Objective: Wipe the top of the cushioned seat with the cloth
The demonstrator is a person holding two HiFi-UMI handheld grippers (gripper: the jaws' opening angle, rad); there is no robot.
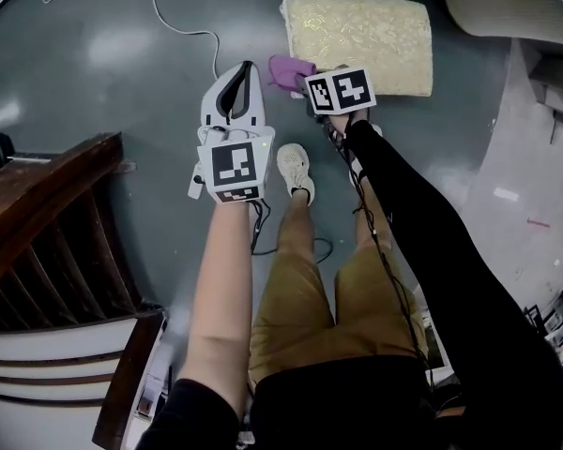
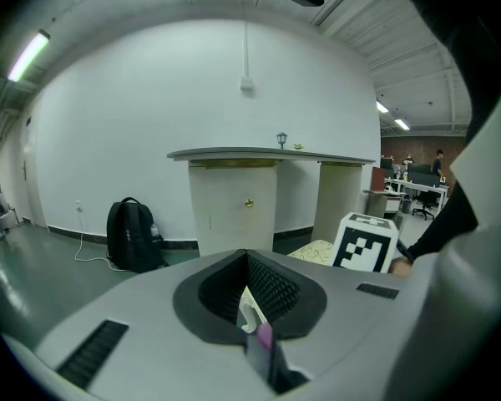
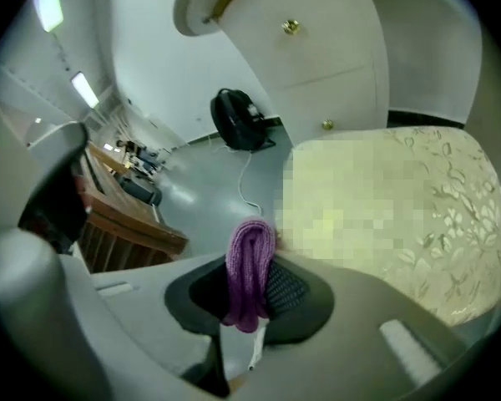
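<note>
The cushioned seat (image 1: 366, 31) is a pale yellow patterned pad on the floor at the top of the head view. It fills the right half of the right gripper view (image 3: 417, 215). My right gripper (image 1: 300, 78) hangs over the seat's near left corner, shut on a bunched purple knitted cloth (image 1: 287, 69). The cloth (image 3: 250, 274) stands up between the jaws, just short of the seat's edge. My left gripper (image 1: 248, 67) is held left of the cloth, off the seat. Its jaws are together with nothing between them (image 2: 255, 334).
A dark wooden staircase (image 1: 47, 214) stands at the left. A white cable (image 1: 183, 28) runs across the grey floor. A white cabinet (image 2: 234, 211) and a black backpack (image 2: 134, 235) stand beyond the seat. The person's shoe (image 1: 296, 172) is just behind the grippers.
</note>
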